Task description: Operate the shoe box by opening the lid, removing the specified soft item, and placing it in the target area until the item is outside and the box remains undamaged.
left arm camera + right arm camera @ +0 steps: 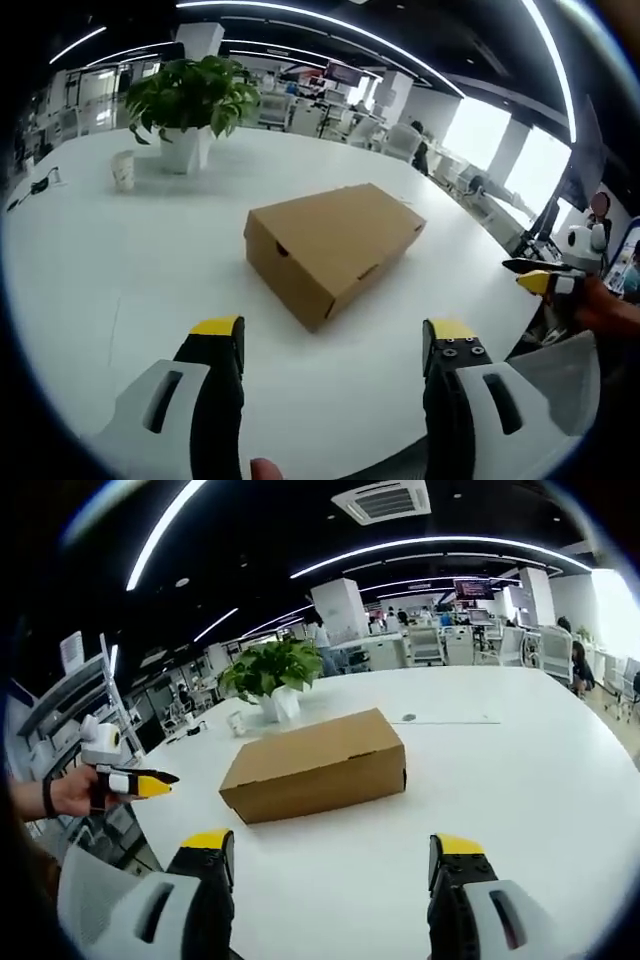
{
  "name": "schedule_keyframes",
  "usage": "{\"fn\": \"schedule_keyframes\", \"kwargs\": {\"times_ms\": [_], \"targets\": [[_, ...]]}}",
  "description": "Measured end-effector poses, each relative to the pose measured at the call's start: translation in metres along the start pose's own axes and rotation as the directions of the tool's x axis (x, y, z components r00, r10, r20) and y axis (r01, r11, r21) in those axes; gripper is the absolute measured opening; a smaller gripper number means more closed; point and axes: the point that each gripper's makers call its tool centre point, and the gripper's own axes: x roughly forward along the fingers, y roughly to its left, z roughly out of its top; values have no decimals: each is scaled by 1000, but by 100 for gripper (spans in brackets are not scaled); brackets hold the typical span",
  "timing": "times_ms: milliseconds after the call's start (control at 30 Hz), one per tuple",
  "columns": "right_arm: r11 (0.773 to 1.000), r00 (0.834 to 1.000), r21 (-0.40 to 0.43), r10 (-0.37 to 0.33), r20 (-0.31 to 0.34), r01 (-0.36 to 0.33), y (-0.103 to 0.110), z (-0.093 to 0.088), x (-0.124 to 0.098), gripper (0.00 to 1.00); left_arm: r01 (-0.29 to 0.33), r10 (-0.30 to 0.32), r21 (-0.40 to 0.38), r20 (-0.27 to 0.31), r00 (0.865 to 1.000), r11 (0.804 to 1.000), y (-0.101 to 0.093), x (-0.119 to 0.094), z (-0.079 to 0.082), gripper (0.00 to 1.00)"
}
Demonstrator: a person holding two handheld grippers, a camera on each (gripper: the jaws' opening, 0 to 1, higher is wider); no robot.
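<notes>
closed plain brown cardboard shoe box [335, 248] flat on the round white desk [120, 270], lid down. light, stiff, crushable: best lifted gently by the lid's front edge. left claw [333, 345] and right claw [333, 855] both spread wide, holding nothing.

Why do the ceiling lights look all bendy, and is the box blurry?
Left gripper view: the fisheye lens curves the ceiling lights into arcs; the shoe box looks sharp, windows glare white. Right gripper view: lights bend too, the box stays clear, background desks look soft.
</notes>
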Motion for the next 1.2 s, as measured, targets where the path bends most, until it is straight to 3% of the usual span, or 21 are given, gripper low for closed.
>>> {"fn": "schedule_keyframes", "kwargs": {"times_ms": [500,1200], "targets": [[994,994,-57,86,-70,-90,-14,16,50,78,-3,3,-4,-22,1000,1000,3,30,4,72],[977,978,-159,116,-174,-144,-46,38,130,78,-6,6,-4,-63,998,1000,8,89,15,72]]}}
